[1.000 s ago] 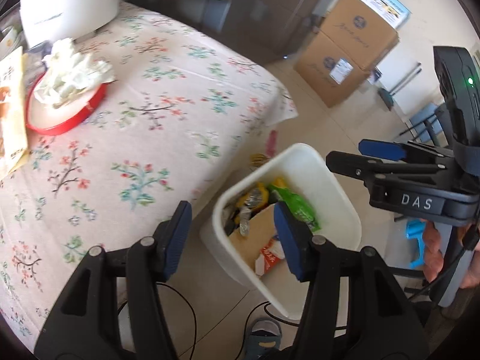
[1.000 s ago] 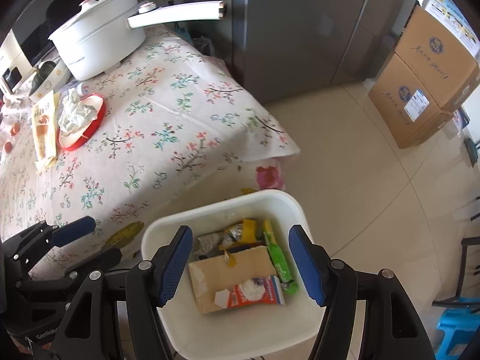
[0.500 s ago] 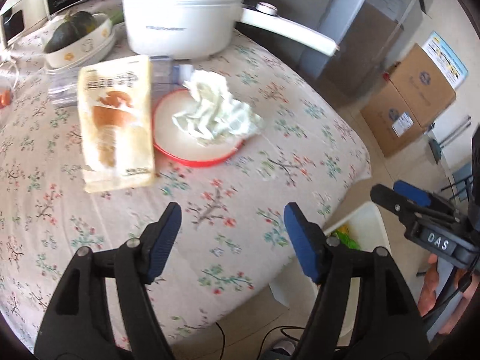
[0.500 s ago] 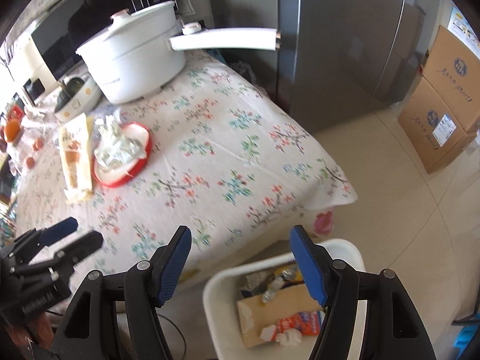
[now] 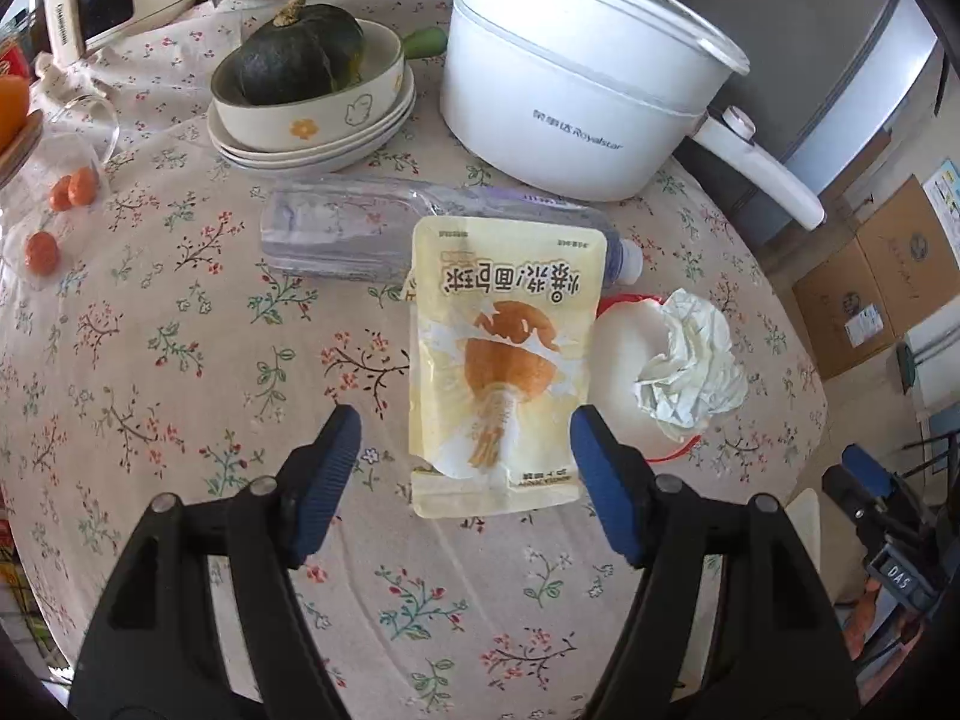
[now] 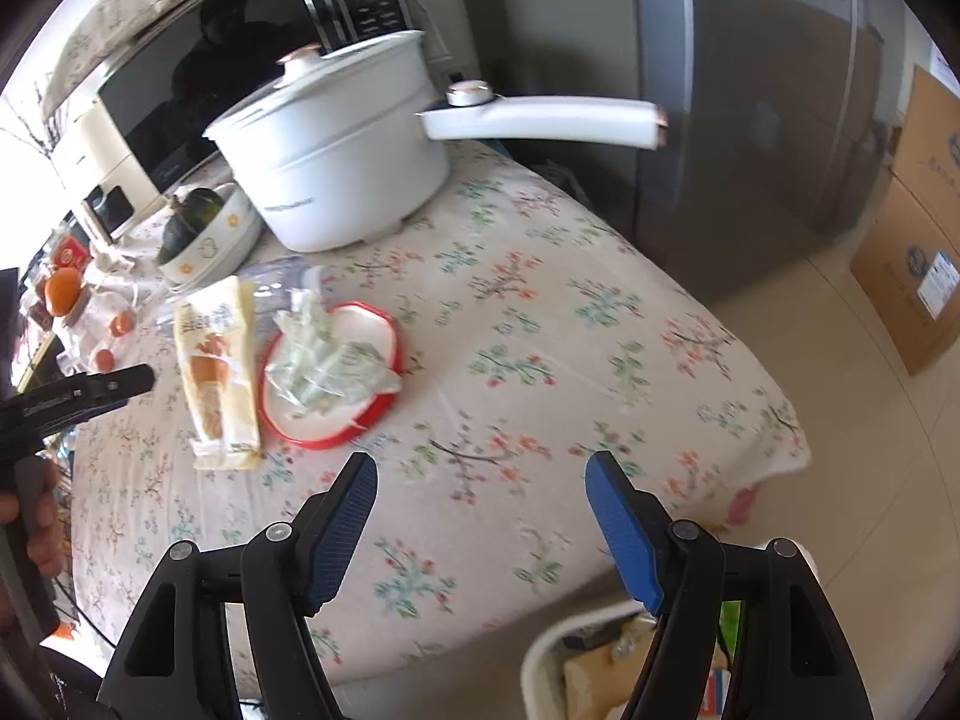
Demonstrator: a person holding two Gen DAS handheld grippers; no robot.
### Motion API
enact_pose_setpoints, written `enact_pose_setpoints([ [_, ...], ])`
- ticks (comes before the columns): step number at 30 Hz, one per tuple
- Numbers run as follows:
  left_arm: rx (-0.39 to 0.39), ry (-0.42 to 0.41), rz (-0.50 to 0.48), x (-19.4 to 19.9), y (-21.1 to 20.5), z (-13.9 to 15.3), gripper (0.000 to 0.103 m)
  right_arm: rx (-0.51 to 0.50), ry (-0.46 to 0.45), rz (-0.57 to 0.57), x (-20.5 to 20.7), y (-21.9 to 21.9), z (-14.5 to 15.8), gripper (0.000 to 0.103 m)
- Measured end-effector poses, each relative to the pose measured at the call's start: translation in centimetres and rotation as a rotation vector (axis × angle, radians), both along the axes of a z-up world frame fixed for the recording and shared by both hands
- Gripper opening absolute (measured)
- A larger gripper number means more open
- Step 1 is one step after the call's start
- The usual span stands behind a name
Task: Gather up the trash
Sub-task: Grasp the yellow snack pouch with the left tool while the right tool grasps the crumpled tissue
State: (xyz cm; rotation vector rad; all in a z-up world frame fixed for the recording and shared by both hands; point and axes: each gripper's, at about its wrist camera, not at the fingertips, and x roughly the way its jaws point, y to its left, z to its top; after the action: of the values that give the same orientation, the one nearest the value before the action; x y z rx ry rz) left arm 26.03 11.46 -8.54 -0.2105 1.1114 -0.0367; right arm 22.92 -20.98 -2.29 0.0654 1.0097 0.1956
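Left gripper [image 5: 465, 441] spread wide, nothing between its blue pads, held over the bench [image 5: 180, 360] with the floral cloth; its jaws opened earlier in the last second, then held. Flat pale-yellow snack pouch with an orange picture [image 5: 501, 378] lies on the cloth just ahead of the left gripper, lower end between the two pad tips in the view, not touched. Clear plastic water bottle [image 5: 360, 234] lies on its side behind the pouch, pouch's far end overlapping it. Crumpled white paper wad [image 5: 690, 372] sits on a round red-rimmed white plate [image 5: 618, 360], plate touching the pouch's right edge. Behind: white electric pot with long handle [image 5: 576, 96], dark green squash [image 5: 294, 54] in a cream bowl on stacked plates [image 5: 306, 120], small orange fruits [image 5: 72, 192] at far left. Right gripper [image 6: 480, 495] also spread, empty, its jaws have just been opening a bit more; it hangs over the bare cloth near the bench edge, well apart from the plate. White plastic trash bin [image 6: 540, 660] on the floor below the right gripper, cardboard and wrappers inside, partly hidden by the gripper finger. Person's hand on the left gripper handle at the left edge of the right view.
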Motion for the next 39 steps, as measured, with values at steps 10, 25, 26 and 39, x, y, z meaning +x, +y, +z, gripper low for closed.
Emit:
enact_pose_setpoints([
  [10, -0.122, -0.005, -0.073, 2.0, 0.7, -1.9, 0.073, -0.159, -0.094, 0.126, 2.1, 6.4, -1.6, 0.074],
  [25, -0.218, -0.01, -0.171, 4.7, 1.2, -4.7, 0.077, -0.242, -0.18, 0.236, 5.6, 10.0, -3.9, 0.074],
  [26, -0.224, -0.008, -0.173, 4.9, 1.0, -4.8, 0.077, -0.242, -0.183, 0.243, 5.7, 10.2, -4.1, 0.074],
  [39, -0.248, -0.089, -0.304, 4.3, -2.9, -1.8, 0.014, -0.168, -0.15, 0.325, 6.1, 12.7, -4.8, 0.039],
])
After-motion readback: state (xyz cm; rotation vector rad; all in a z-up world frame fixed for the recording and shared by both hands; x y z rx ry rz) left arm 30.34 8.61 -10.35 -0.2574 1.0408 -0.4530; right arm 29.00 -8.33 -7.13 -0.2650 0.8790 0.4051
